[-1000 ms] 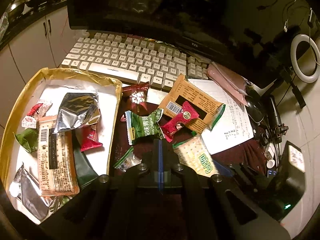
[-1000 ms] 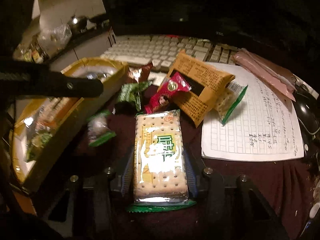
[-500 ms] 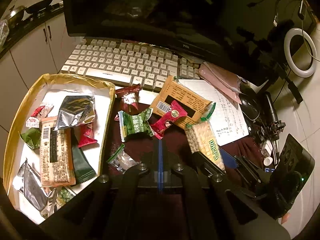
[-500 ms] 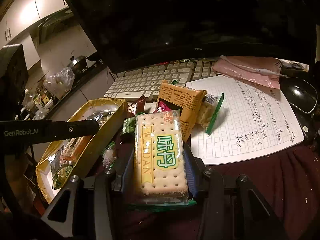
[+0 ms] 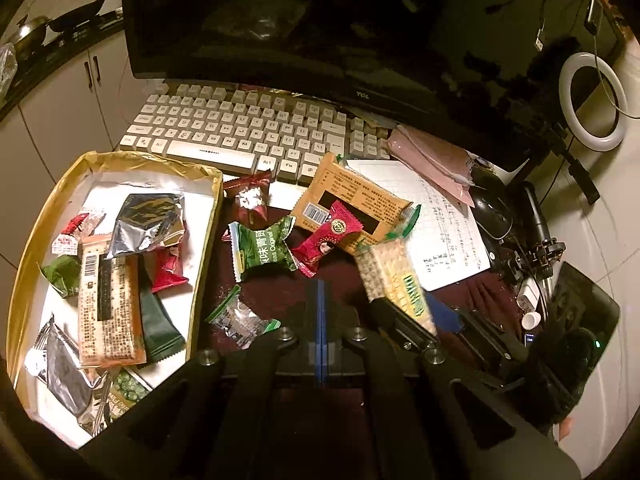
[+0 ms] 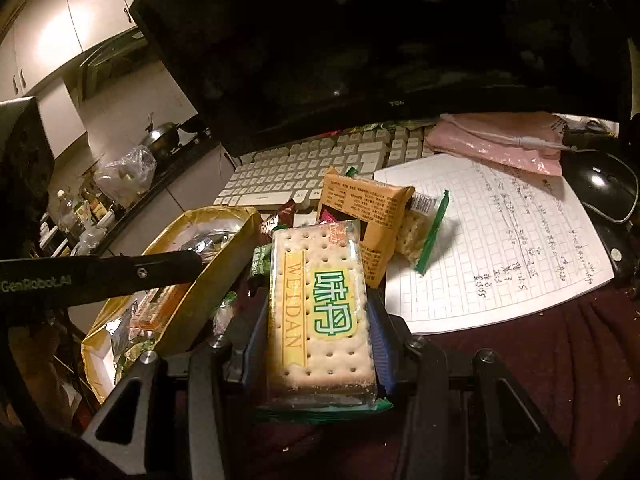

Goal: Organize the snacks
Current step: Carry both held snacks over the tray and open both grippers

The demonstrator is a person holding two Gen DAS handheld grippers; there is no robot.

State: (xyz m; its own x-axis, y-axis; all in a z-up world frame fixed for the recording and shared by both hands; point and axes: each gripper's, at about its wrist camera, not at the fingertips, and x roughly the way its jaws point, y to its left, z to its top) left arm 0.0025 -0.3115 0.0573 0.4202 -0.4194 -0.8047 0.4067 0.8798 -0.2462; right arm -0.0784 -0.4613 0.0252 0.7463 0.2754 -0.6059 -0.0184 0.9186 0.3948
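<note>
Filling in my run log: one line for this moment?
right gripper: shut on cracker pack, lifted | left gripper: shut, empty | gold box: partly filled

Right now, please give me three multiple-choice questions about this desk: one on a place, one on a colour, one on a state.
1. Where is the cracker pack?
A. in the tray
B. between the right gripper's fingers
C. on the keyboard

2. What colour is the pea snack bag on the cloth?
A. green
B. blue
C. white

3. How do the left gripper's jaws stand?
A. wide open
B. shut on a candy
C. shut, empty

Answers:
1 B: the right gripper clamps the pack's sides.
2 A: its wrapper is green.
3 C: the left gripper has its pads together with nothing between.
</note>
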